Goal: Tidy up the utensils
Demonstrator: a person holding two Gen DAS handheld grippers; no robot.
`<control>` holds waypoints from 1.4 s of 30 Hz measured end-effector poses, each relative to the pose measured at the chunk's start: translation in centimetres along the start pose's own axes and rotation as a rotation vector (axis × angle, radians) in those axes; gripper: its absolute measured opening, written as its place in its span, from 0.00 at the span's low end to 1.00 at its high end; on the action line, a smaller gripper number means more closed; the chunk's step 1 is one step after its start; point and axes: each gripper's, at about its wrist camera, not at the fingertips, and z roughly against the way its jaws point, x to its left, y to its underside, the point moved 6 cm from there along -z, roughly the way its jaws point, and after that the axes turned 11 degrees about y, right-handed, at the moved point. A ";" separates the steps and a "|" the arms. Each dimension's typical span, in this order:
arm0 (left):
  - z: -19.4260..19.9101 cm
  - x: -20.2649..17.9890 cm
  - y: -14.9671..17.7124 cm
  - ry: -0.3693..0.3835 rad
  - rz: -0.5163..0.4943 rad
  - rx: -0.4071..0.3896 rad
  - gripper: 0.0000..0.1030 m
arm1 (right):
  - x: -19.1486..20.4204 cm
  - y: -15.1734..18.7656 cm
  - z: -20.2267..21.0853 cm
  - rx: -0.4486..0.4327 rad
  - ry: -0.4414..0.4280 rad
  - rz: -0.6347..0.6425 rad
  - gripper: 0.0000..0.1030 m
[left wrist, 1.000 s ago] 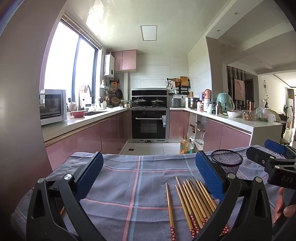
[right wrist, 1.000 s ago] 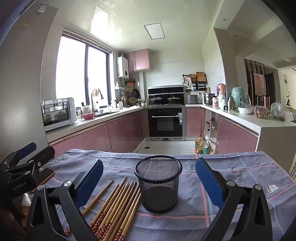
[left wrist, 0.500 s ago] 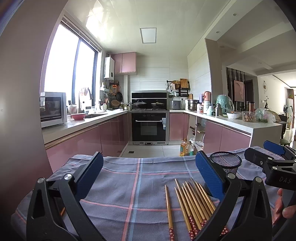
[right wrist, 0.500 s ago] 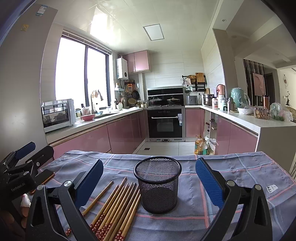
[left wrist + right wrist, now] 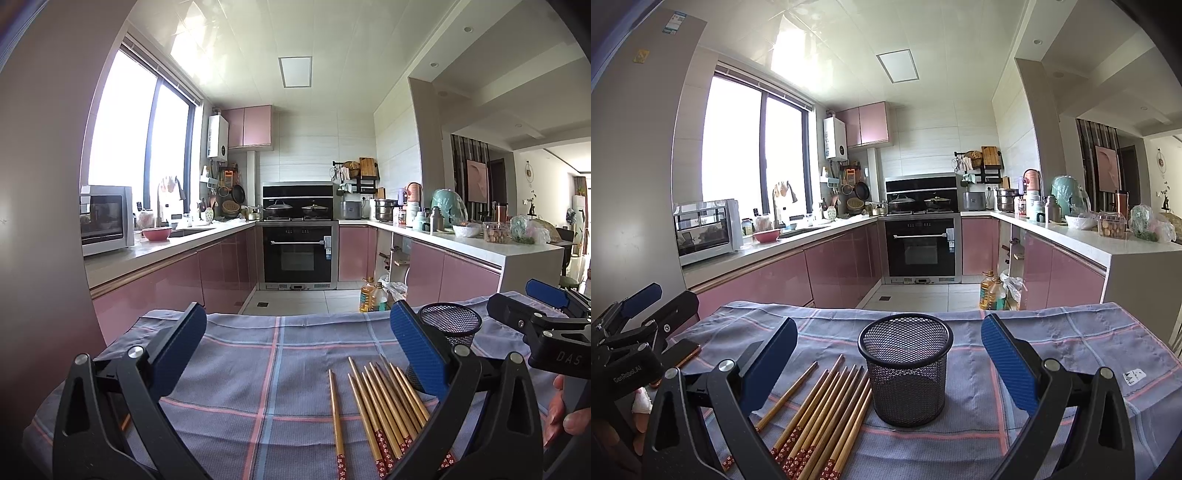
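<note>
Left cam: left tongs [image 5: 297, 345] spread wide, nothing in em, over the plaid cloth [image 5: 236, 354]; chopsticks [image 5: 384, 406] lie flat by the right pad.

Right cam: right tongs [image 5: 890, 360] released too, w/ mesh cup [image 5: 906, 369] upright between, chopsticks [image 5: 816, 410] just left of it.

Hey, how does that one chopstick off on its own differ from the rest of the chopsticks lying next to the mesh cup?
The lone chopstick lies apart, with bare cloth around it; the bundled chopsticks lie packed side by side. The lone chopstick sits farthest from the mesh cup, while the bundled chopsticks run right up beside it. They share a look: wooden shafts with red patterned ends, all flat on the plaid cloth, pointing roughly the same way.
</note>
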 end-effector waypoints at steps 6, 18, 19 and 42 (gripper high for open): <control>0.0 0.0 0.0 -0.001 -0.001 -0.001 0.96 | 0.1 0.1 0.0 -0.003 -0.002 0.000 0.94; 0.0 0.0 0.0 0.001 0.000 -0.001 0.96 | 0.1 0.1 -0.1 0.001 -0.001 -0.002 0.94; 0.0 -0.1 0.0 0.001 0.000 -0.001 0.96 | 0.1 0.1 -0.2 0.001 -0.001 -0.003 0.94; 0.0 -0.1 0.0 0.001 0.001 -0.001 0.96 | -0.1 0.2 -0.2 0.000 -0.004 -0.009 0.94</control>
